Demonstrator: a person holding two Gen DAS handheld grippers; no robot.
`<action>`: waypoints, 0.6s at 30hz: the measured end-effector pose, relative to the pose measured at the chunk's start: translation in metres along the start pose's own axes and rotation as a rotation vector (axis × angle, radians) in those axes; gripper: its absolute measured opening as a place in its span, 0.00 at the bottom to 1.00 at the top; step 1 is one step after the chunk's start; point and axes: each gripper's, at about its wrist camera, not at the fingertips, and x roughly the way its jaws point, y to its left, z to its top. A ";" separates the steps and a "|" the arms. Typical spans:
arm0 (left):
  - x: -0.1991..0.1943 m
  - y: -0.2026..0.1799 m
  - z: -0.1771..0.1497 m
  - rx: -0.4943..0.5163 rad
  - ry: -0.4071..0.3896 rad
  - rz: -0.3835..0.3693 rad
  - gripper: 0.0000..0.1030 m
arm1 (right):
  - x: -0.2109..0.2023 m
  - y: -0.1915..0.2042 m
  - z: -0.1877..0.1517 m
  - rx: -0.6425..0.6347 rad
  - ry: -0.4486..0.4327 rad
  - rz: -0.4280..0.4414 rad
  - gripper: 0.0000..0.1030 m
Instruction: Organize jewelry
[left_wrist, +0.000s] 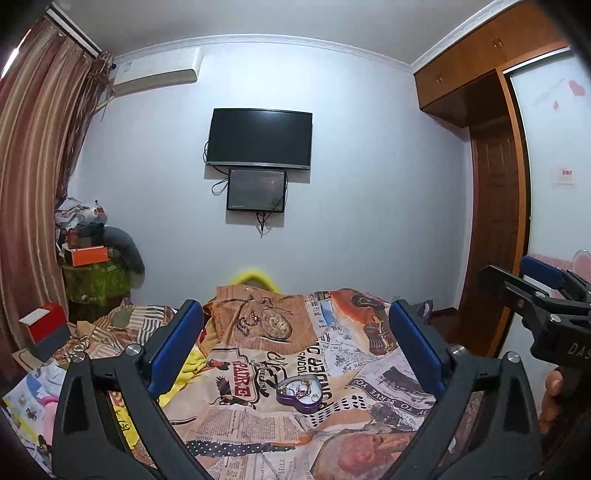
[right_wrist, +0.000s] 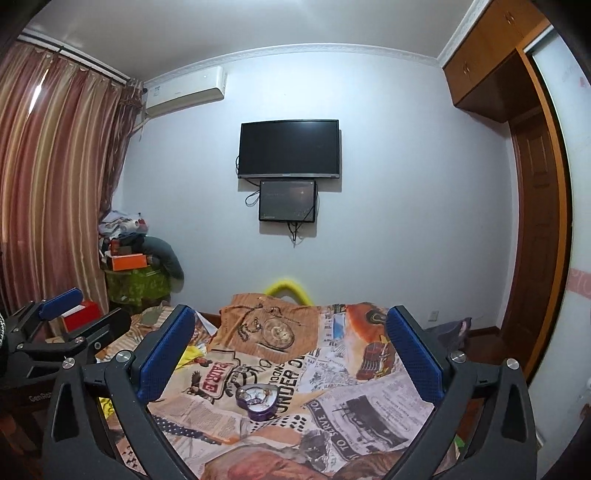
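A: Both the left gripper (left_wrist: 295, 354) and right gripper (right_wrist: 291, 358) have jaws wide, holding nothing.

B: The heart-shaped jewelry tin (left_wrist: 300, 393) sits open at lower centre on the bed (left_wrist: 369, 369). Approach slowly; chains snag.

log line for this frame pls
left gripper: open, empty | right gripper: open, empty | heart box: on bed, open, jewelry inside

A heart-shaped box (left_wrist: 300, 394) holding jewelry (left_wrist: 302, 388) sits on the bed cover (left_wrist: 258, 424), a television (left_wrist: 259, 137) on the wall behind.
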 end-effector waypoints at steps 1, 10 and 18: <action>0.000 -0.001 0.000 0.003 0.000 0.002 0.98 | -0.002 -0.001 -0.001 0.002 0.001 0.001 1.00; 0.002 -0.006 -0.004 0.020 0.010 -0.003 0.99 | -0.010 -0.004 -0.007 -0.001 0.010 -0.004 1.00; 0.006 -0.010 -0.005 0.036 0.017 -0.009 0.99 | -0.011 -0.005 -0.009 0.005 0.020 -0.006 1.00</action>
